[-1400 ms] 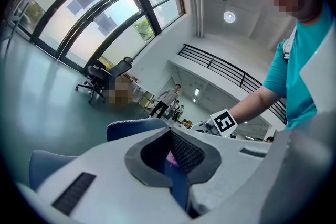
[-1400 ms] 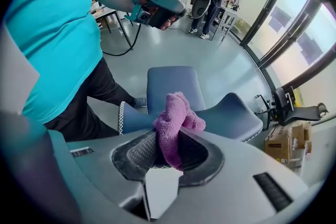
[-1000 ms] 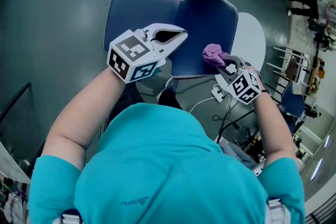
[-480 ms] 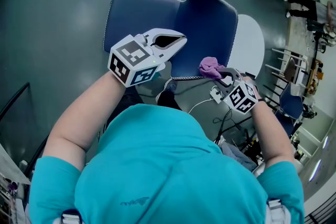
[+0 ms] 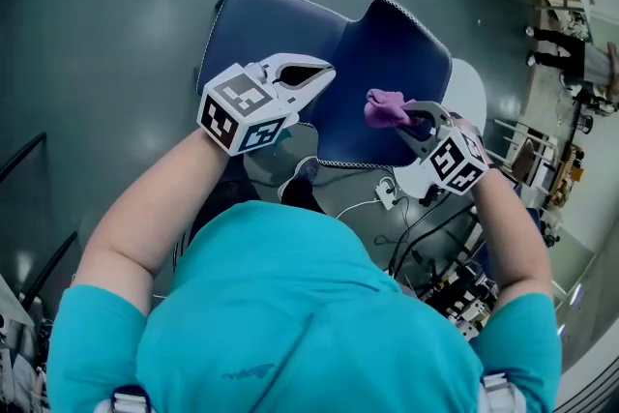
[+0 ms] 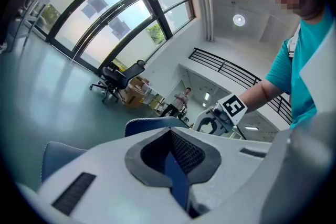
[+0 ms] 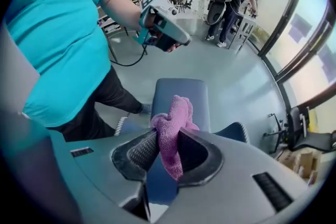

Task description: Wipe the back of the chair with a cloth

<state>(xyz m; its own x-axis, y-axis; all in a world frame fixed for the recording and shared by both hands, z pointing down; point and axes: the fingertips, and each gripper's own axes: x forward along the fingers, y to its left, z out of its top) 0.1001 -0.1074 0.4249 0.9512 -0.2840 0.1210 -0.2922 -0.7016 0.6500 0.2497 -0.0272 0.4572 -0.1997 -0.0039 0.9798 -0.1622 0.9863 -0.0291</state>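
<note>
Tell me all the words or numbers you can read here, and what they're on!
No words or numbers can be read anywhere.
On the teal shirt: a faint mark low on the back, too faint to read.
On the marker cube of the left hand-held gripper, and the one on the right hand-held gripper: only black-and-white squares, no letters.
On the purple cloth pinched in the right one: no label shows.

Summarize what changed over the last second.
The right hand-held gripper dragged the purple cloth toward the person, down to the near edge of the chair back, then pushed it back out over the blue surface. Its grip on the cloth stayed shut throughout. The left hand-held gripper stayed above the chair, jaws together, holding nothing.
</note>
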